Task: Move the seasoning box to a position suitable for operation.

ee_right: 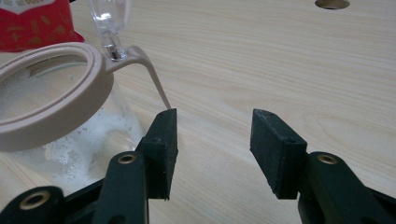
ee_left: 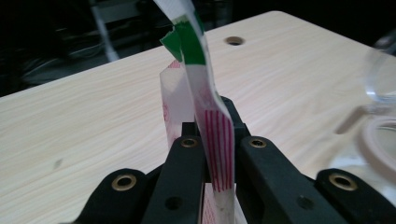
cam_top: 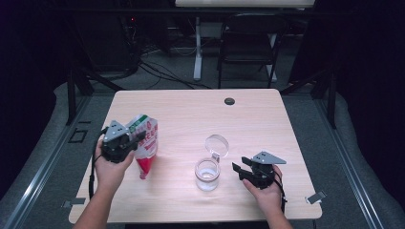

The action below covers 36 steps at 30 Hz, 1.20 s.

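Black jaws of the left tool (ee_left: 212, 154) pinch the pouch (cam_top: 144, 143) above the bench (cam_top: 191, 114) — tip it slowly over the open jar (cam_top: 207, 174); right tool (cam_top: 244, 171) spread — steady the jar.

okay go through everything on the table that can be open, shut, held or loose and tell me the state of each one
Pouch: top open, tilted, lifted off the table, pinched at its edge.
Left tool: shut on the pouch.
Jar: upright on the table, open, white powder inside.
Jar lid: flipped up on its hinge.
Right tool: open, empty, just beside the jar.
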Each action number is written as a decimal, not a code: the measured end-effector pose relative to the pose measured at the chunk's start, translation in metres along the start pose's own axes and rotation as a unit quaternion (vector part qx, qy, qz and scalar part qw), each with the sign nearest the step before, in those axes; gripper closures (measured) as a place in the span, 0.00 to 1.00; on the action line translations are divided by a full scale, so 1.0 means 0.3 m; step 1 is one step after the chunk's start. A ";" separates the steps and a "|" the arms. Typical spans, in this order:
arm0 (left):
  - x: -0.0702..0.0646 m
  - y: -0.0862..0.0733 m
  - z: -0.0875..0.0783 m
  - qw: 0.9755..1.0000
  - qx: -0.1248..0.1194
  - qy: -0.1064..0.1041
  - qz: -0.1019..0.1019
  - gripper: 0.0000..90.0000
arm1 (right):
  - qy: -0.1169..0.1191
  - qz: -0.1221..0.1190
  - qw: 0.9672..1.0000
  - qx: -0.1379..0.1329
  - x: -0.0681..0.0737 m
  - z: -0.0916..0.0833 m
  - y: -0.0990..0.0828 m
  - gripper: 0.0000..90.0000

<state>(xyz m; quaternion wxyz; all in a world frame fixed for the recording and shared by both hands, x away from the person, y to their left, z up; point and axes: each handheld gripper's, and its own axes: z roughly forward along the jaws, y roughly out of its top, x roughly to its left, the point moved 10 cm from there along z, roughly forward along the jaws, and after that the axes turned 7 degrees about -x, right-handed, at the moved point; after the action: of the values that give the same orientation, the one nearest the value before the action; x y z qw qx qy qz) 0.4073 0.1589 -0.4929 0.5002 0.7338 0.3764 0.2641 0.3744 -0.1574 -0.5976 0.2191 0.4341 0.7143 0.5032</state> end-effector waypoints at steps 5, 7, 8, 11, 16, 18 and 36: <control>-0.132 0.010 0.043 0.998 0.007 -0.046 0.043 1.00 | -0.005 0.005 1.000 -0.002 -0.012 -0.006 0.000 0.57; -0.174 0.002 0.054 0.997 0.007 -0.061 0.054 1.00 | -0.008 0.008 1.000 -0.006 -0.017 -0.009 0.004 0.57; -0.194 -0.008 0.058 0.996 0.006 -0.072 0.051 1.00 | -0.008 0.010 1.000 -0.010 -0.019 -0.011 0.007 0.57; -0.254 -0.045 0.057 0.993 0.006 -0.104 0.051 1.00 | -0.011 0.006 1.000 -0.020 -0.023 -0.023 0.017 0.57; -0.309 -0.094 0.039 0.990 0.011 -0.117 0.071 1.00 | -0.006 -0.005 0.999 -0.037 -0.022 -0.038 0.041 0.58; -0.318 -0.118 0.030 0.990 0.010 -0.120 0.071 1.00 | 0.007 0.002 0.999 -0.040 -0.010 -0.044 0.050 0.57; -0.292 -0.148 0.008 0.992 -0.026 -0.126 0.016 1.00 | 0.090 -0.046 0.995 -0.022 0.103 -0.139 0.173 0.79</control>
<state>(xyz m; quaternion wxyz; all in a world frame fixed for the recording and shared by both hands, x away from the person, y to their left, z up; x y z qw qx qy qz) 0.3459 0.0958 -0.5363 0.5583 0.7539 0.2916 0.1868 0.3476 -0.1474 -0.5301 0.1867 0.3489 0.7388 0.5455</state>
